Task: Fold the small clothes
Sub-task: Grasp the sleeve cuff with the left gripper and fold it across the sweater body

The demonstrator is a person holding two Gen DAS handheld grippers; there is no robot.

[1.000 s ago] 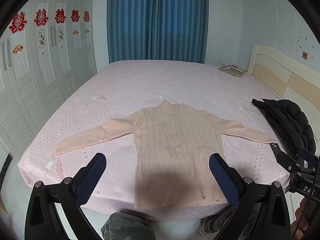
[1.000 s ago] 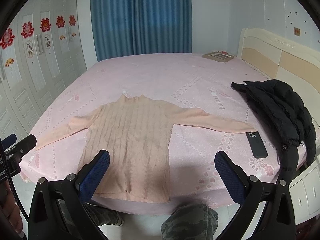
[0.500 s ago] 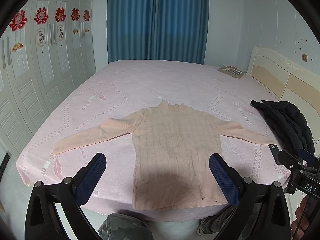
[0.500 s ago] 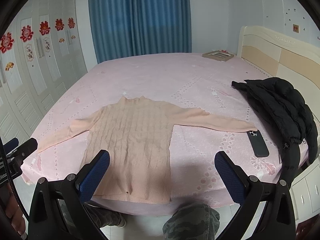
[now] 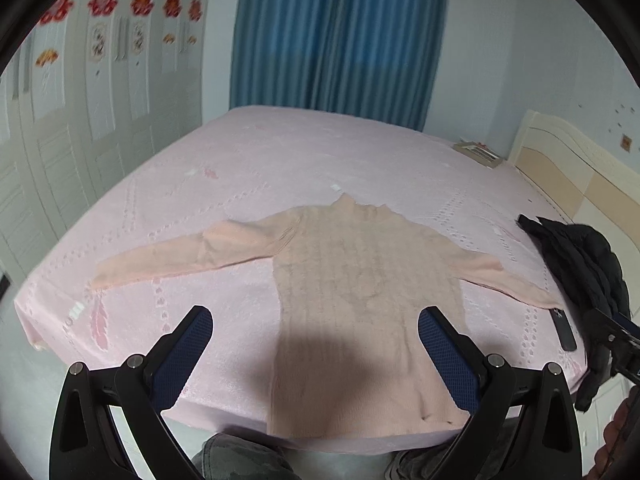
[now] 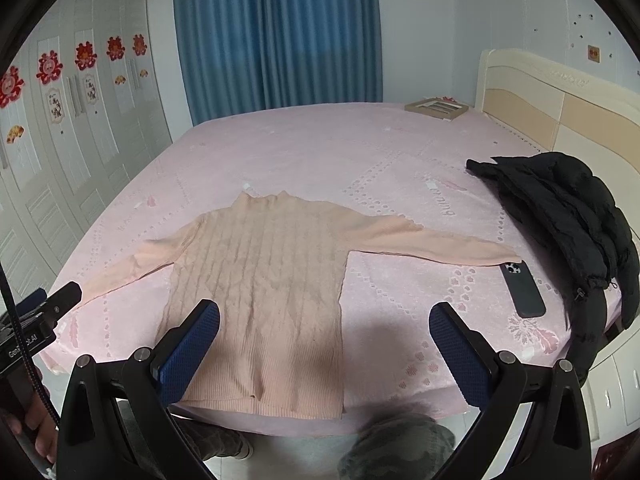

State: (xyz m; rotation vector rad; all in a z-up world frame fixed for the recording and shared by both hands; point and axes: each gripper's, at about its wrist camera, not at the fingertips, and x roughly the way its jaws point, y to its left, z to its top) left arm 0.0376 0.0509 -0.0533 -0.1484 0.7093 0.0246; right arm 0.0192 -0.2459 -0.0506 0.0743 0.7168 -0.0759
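Note:
A small peach knit sweater (image 5: pixel 360 280) lies flat on the pink bed (image 5: pixel 280 160), front up, both sleeves spread sideways, hem at the near edge. It also shows in the right wrist view (image 6: pixel 264 280). My left gripper (image 5: pixel 316 356) is open and empty, held above the hem, not touching the sweater. My right gripper (image 6: pixel 324 356) is open and empty, above the hem's right side and the bare sheet (image 6: pixel 400 320). The right sleeve's cuff (image 6: pixel 504 256) ends beside a phone.
A black phone (image 6: pixel 524 292) lies by the right cuff. A black jacket (image 6: pixel 568 220) is heaped at the bed's right edge near the headboard (image 6: pixel 560 96). A flat box (image 6: pixel 436 107) sits at the far corner. White wardrobe doors (image 5: pixel 80 120) line the left wall.
Both grippers have risen and come slightly closer over the bed; the left view has swung a little, blurring. The sweater has not moved and both grippers stay open.

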